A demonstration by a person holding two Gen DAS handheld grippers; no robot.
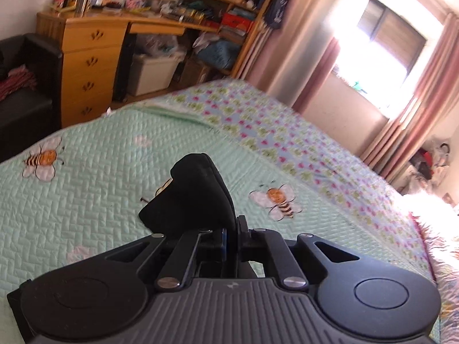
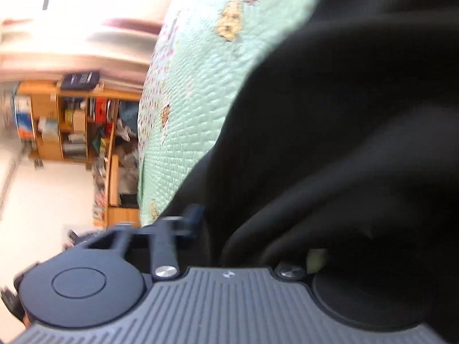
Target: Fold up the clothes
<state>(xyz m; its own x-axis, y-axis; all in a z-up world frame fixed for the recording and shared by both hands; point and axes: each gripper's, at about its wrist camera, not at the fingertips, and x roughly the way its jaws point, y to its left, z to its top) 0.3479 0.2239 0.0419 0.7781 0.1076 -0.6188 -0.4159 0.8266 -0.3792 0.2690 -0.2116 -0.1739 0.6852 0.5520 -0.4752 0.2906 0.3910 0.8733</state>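
A black garment [image 1: 195, 195] bunches up out of my left gripper [image 1: 231, 229], which is shut on a fold of it and holds it above the mint quilted bedspread [image 1: 114, 149] with bee figures. In the right wrist view, which is rolled onto its side and blurred, the same black garment [image 2: 344, 114] fills the right half of the picture and drapes over my right gripper [image 2: 218, 223]. Its left finger [image 2: 193, 218] stands close to the middle with cloth packed into the narrow gap. The other finger is hidden under the cloth. The bedspread [image 2: 200, 86] lies beyond.
A floral sheet [image 1: 287, 143] covers the bed's far side. Past the bed stand a wooden desk with drawers [image 1: 89, 66], a black armchair [image 1: 25, 100], cluttered shelves [image 1: 229, 14] and a bright window with pink curtains [image 1: 387, 43].
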